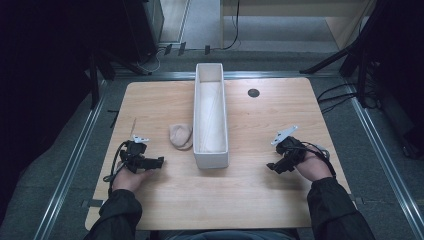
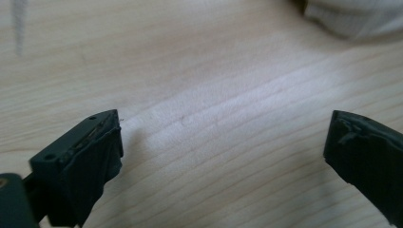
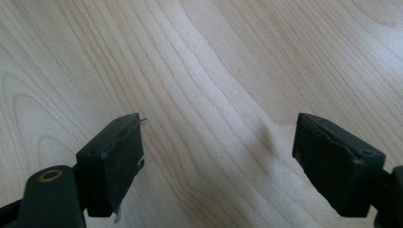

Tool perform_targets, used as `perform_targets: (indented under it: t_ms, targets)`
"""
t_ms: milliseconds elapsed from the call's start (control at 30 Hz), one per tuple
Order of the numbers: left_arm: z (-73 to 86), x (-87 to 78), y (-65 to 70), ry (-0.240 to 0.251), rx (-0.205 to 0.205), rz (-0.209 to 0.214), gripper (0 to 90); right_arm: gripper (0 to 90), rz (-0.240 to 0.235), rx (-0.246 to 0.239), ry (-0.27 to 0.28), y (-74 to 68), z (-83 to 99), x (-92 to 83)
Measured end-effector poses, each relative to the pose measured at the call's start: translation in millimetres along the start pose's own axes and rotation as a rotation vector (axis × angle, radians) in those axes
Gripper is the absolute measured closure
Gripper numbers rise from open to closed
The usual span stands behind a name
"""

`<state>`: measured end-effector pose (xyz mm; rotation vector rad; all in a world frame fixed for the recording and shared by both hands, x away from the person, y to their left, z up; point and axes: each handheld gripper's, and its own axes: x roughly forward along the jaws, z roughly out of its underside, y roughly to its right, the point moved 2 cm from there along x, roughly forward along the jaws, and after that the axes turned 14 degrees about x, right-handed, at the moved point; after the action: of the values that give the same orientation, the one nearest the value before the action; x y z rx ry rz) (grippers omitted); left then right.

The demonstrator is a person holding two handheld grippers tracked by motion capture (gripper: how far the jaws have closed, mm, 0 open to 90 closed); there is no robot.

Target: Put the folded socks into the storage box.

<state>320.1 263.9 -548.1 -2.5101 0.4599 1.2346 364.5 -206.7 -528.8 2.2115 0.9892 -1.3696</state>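
A long white box (image 1: 210,116) stands upright in the middle of the wooden table (image 1: 250,195), running front to back. A small beige cloth bundle (image 1: 181,135) lies just left of it. My left gripper (image 1: 156,162) rests on the table at the left, a short way in front of the bundle, held by the person's left hand. In the left gripper view my left gripper (image 2: 223,152) is open over bare wood, and a white edge (image 2: 356,16) shows at the top right. My right gripper (image 1: 274,167) sits at the right of the box; the right gripper (image 3: 218,156) is open over bare wood.
A dark round hole (image 1: 253,92) is set in the table at the back right. Cables (image 1: 340,95) and dark stands surround the table on the floor. The person's sleeves (image 1: 335,210) come in at the front edge.
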Motion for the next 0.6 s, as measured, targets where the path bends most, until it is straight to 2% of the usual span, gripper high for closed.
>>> perform_targets:
  t_ms: [33,67,133,200,233,267,333,433,567,600]
  targets:
    - [-1.2,-6.0,0.4,0.024,-0.001,-0.001,12.0,17.6,0.000,0.002,0.001,0.0,-0.2,0.1]
    - [-4.7,-12.5,1.2,0.042,-0.015,0.002,17.8,17.7,-0.001,-0.002,0.000,0.1,-0.4,0.1]
    - [-6.5,-15.2,1.6,0.041,-0.022,0.011,18.0,17.7,-0.003,-0.007,-0.003,-0.1,-0.4,0.1]
    - [-11.9,-23.7,4.1,0.014,-0.036,0.009,26.8,17.7,-0.004,-0.007,-0.003,-0.7,-0.1,-0.1]
    - [-14.0,-26.6,5.1,0.015,-0.035,0.006,34.3,17.6,-0.006,-0.005,-0.002,-1.0,0.0,-0.2]
    - [-15.4,-28.6,6.1,0.027,-0.028,0.007,38.0,17.7,-0.005,-0.006,-0.001,-1.0,0.0,-0.5]
    - [-17.7,-30.7,6.5,0.027,-0.028,0.040,38.3,17.7,-0.012,-0.007,0.005,-1.2,-0.4,-0.5]
    - [-18.1,-30.6,7.4,0.020,-0.032,0.059,39.1,17.7,-0.012,-0.007,0.005,-1.1,-0.4,-0.1]
    - [-17.4,-30.5,11.8,-0.007,0.017,0.070,38.5,17.7,-0.014,-0.003,0.008,-1.1,-0.4,-0.9]
    - [-17.6,-30.3,13.0,-0.017,0.016,0.081,38.2,17.7,-0.014,-0.003,0.007,-0.9,-0.5,-0.9]
